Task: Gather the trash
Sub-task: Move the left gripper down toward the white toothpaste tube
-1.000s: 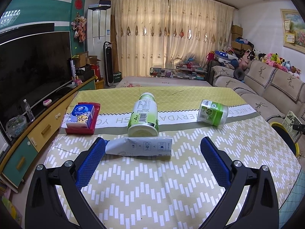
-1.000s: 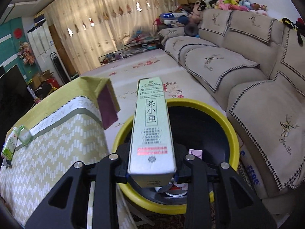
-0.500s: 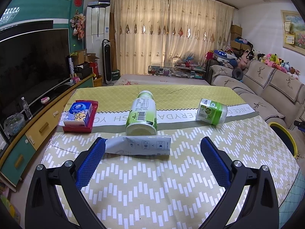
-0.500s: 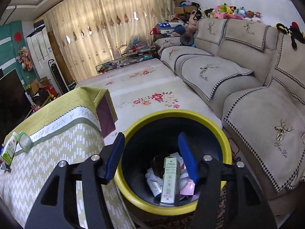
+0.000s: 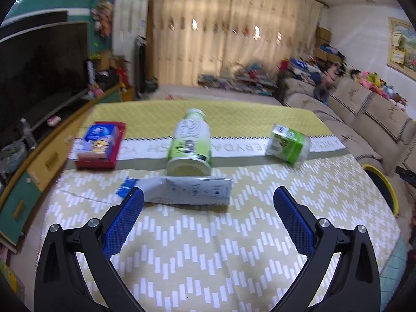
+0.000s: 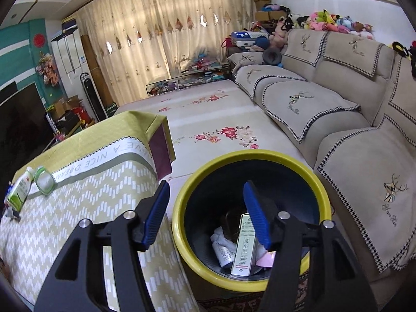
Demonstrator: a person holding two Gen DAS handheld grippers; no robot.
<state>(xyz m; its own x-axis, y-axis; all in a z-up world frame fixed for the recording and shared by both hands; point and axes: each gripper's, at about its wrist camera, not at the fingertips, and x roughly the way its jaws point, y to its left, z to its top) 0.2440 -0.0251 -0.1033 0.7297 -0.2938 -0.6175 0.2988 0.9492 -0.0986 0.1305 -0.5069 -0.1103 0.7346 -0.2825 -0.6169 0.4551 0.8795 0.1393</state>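
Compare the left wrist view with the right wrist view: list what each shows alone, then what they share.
Left wrist only: the open left gripper, the grey packet and the tissue pack.
Right wrist only: the open right gripper and the tea box inside the bin.
Both: the green bottle, the green cup, the yellow-rimmed bin.

Bench (image 5: 208, 247) covered with yellow-green zigzag cloth. Red tray (image 5: 114, 153) holding a blue tissue pack (image 5: 97, 139) sits at its left side. Beige sofa (image 6: 338, 109) lines the right wall; plush toys (image 6: 335, 22) along its back. Cream curtains (image 5: 228, 39) closed. Dark television (image 5: 39, 72) at left.
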